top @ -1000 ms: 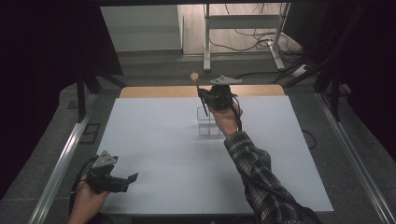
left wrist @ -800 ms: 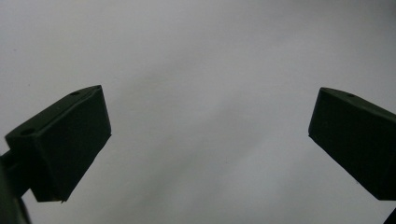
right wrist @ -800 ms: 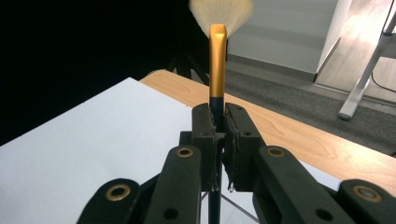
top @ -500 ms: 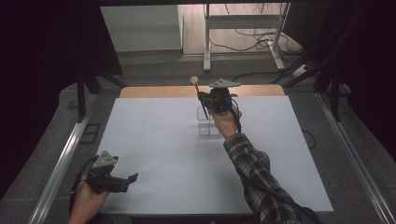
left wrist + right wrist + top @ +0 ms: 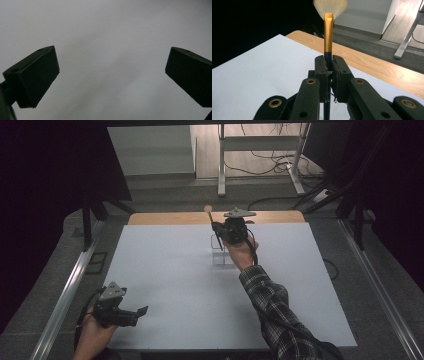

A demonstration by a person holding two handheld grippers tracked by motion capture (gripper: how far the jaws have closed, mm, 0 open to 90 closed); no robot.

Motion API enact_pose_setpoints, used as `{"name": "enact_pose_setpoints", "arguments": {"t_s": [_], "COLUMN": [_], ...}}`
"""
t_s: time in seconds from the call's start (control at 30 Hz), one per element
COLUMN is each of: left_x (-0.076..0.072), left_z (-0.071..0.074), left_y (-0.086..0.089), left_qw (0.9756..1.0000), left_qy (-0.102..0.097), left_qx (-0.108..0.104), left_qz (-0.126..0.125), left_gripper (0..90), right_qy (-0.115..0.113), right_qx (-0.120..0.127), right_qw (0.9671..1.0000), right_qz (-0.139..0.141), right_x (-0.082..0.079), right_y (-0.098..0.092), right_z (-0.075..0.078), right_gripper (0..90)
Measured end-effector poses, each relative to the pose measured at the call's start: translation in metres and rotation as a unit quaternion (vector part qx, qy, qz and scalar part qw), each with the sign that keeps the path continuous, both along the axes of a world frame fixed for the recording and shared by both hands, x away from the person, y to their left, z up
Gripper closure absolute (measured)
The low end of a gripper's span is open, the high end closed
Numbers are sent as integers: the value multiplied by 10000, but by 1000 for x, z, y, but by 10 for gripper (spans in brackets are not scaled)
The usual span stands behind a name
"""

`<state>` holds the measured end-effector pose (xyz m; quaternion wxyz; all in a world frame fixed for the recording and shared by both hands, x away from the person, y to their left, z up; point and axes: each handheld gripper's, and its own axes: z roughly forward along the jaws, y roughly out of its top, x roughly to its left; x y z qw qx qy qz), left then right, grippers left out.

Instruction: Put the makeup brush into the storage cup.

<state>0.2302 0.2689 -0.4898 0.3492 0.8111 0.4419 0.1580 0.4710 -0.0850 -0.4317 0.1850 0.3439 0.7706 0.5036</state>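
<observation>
I kept the right gripper (image 5: 218, 231) clamped on the makeup brush (image 5: 328, 35), bristles up, at the table's far side above a clear holder (image 5: 218, 251), ready for lowering. The left gripper (image 5: 137, 312) rested near-left, jaws apart and empty.

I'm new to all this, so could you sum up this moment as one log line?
right tool: shut on makeup brush, bristles up | clear holder: beneath it on white table | left tool: open, holding nothing, near table corner

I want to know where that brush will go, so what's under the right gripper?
Under the right gripper, shut on the makeup brush, a clear holder stands on the white table. The hand covers part of it, so its contents cannot be told.
</observation>
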Motion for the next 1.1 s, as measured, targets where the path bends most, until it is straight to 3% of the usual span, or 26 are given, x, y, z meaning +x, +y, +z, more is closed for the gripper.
{"name": "enact_pose_setpoints", "arguments": {"t_s": [0.97,1.03,1.1], "left_x": [0,0,0], "left_z": [-1,-1,-1], "left_y": [-1,-1,-1], "left_qw": [10000,10000,10000], "left_qy": [6,4,6], "left_qx": [34,33,35], "left_qz": [-35,-37,-38], "left_gripper": [0,0,0], "right_qy": [162,151,161], "right_qx": [-182,-203,-164], "right_qw": [9997,9997,9997], "right_qz": [-21,-47,-45], "right_x": [-5,-5,-5], "right_y": [2,2,2], "right_z": [-27,-28,-27], "right_gripper": [832,824,713]}}
